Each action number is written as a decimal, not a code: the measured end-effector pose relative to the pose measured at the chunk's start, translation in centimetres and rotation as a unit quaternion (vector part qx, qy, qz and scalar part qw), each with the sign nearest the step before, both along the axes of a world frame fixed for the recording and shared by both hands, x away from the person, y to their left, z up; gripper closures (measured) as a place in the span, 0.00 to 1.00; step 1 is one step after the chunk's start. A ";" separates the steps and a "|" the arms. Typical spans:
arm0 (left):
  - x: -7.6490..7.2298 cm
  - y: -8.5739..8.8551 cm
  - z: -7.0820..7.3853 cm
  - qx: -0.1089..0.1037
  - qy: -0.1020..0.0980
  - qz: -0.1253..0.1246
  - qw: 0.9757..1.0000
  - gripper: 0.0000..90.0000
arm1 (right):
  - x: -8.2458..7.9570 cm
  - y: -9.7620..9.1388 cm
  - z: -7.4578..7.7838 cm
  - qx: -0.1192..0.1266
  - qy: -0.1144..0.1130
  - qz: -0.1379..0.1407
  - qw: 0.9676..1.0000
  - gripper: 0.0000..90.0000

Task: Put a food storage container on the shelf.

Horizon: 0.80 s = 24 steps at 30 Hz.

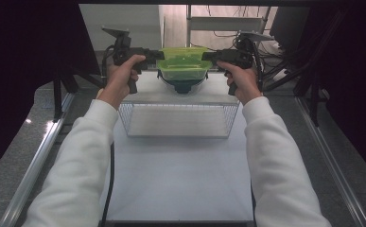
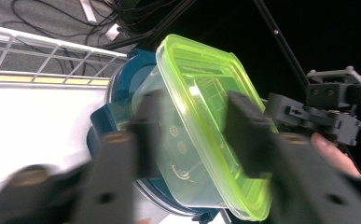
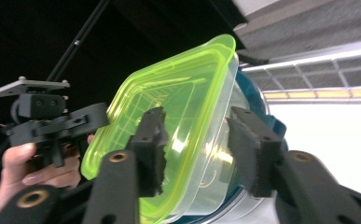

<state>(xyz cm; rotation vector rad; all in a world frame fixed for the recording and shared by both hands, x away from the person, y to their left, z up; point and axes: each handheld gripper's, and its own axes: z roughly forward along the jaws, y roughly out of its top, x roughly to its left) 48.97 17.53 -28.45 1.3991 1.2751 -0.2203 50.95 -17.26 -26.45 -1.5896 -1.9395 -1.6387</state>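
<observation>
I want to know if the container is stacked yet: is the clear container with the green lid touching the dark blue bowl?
Touching. The left gripper view shows the container nested in the blue bowl.

Dim surroundings, bright table glare (near fingers blurred, left view).

So there's a clear wire-walled basket (image 1: 178, 120) sitting on the white desk (image 1: 180, 179), just below and nearer than the tools. Loose black cables (image 1: 218, 33) sprawl on the floor beyond them, plus a metal rail (image 1: 34, 165) running along the desk's left side. Dark curtains (image 1: 24, 56) hang on both sides.
</observation>
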 end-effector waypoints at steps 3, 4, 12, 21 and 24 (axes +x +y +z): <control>-0.3 0.3 0.4 0.000 -0.018 0.024 1.000 0.35 | -0.3 0.0 0.3 -0.009 -0.011 -0.003 1.000 0.48; -0.4 0.5 0.5 0.000 -0.026 0.026 0.999 0.34 | -0.5 -0.1 0.4 -0.016 -0.017 -0.001 1.000 0.46; -2.7 1.5 1.3 0.043 -0.072 0.015 0.996 0.26 | -2.4 -1.7 1.7 -0.054 -0.072 -0.003 0.996 0.34; -9.5 2.0 0.7 0.133 -0.139 -0.009 0.981 0.24 | -7.9 -4.1 1.1 -0.118 -0.149 0.041 0.981 0.29; -12.1 1.8 -0.4 0.167 -0.148 -0.011 0.975 0.24 | -10.4 -5.3 -0.1 -0.131 -0.161 0.052 0.977 0.28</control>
